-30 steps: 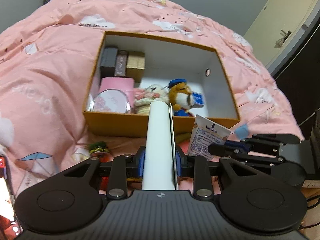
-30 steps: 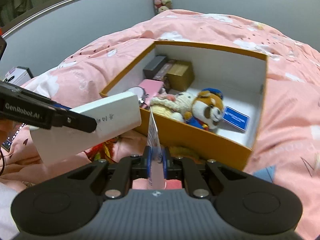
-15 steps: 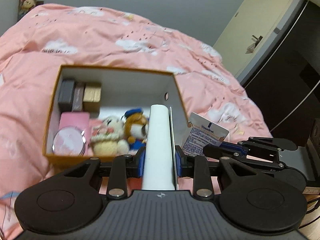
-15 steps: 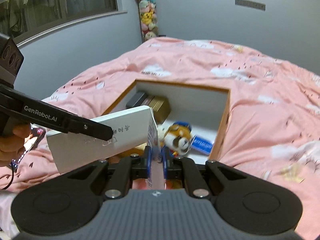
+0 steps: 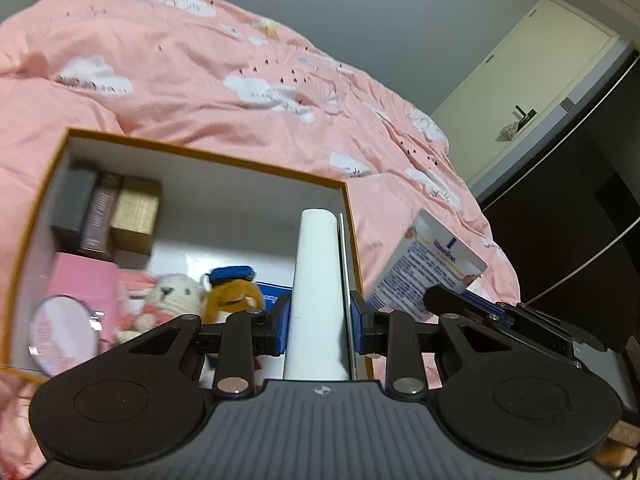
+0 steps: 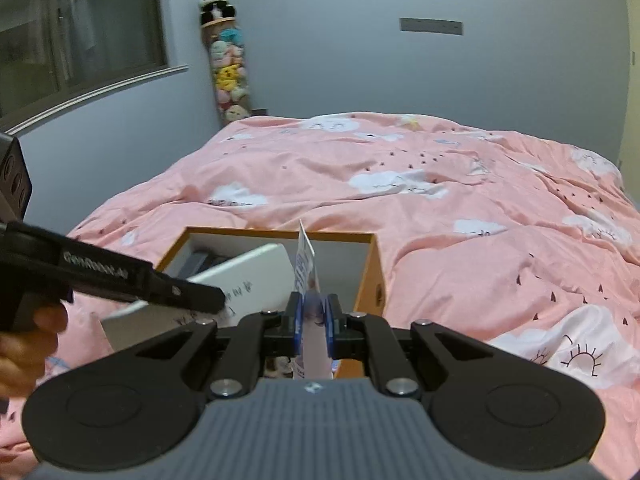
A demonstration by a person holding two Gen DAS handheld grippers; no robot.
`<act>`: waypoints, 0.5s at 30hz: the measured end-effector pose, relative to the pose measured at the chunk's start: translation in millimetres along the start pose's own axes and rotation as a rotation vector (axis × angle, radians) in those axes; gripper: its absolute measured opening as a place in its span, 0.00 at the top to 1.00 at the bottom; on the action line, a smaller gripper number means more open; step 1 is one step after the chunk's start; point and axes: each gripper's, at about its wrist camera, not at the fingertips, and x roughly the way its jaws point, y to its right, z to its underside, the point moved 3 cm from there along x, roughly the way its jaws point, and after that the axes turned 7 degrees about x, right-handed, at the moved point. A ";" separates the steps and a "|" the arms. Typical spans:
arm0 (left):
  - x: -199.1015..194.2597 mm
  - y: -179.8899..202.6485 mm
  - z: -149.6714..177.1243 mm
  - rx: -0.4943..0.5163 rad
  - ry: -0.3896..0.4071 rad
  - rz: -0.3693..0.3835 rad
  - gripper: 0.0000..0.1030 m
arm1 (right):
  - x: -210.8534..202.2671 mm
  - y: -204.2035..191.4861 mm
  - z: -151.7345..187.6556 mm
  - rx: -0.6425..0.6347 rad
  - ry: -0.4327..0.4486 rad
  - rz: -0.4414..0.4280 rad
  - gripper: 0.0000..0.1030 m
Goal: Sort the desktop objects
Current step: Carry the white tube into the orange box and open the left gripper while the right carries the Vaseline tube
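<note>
Two plush toys are sitting in the orange box [image 5: 192,156] in the left wrist view: a white one [image 5: 172,296] and a brown one with a blue cap [image 5: 234,292], side by side against the near wall. Three small boxes, dark grey [image 5: 74,204], brown [image 5: 100,216] and gold [image 5: 136,210], are standing in a row in the far left corner, with one pink box [image 5: 80,280] and one round mirror [image 5: 64,336] in front of them. The left gripper [image 5: 320,320] is clamping a white booklet [image 5: 318,280] between its fingers, held over the box's right end. Beside it, past the box's right wall, the right gripper [image 5: 444,300] is holding a Vaseline tube [image 5: 424,268] over the pink bed cover [image 5: 240,80].

One hand [image 6: 24,344] is showing at the left edge of the right wrist view, carrying the left gripper [image 6: 200,300], whose booklet [image 6: 248,280] is blocking much of the box [image 6: 372,276]. The right gripper [image 6: 312,320] is pinching the tube [image 6: 306,268] edge-on, fingers closed tight on it. One column of plush toys [image 6: 228,68] is hanging on the far wall.
</note>
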 end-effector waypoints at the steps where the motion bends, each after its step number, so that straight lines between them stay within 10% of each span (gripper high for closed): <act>1: 9.2 -0.2 -0.2 -0.009 -0.008 0.002 0.68 | 2.3 1.4 -0.4 0.005 0.004 0.000 0.89; 15: 84.6 -5.6 10.6 -0.087 -0.027 -0.070 0.68 | -0.2 26.7 -14.7 0.044 0.097 0.062 0.89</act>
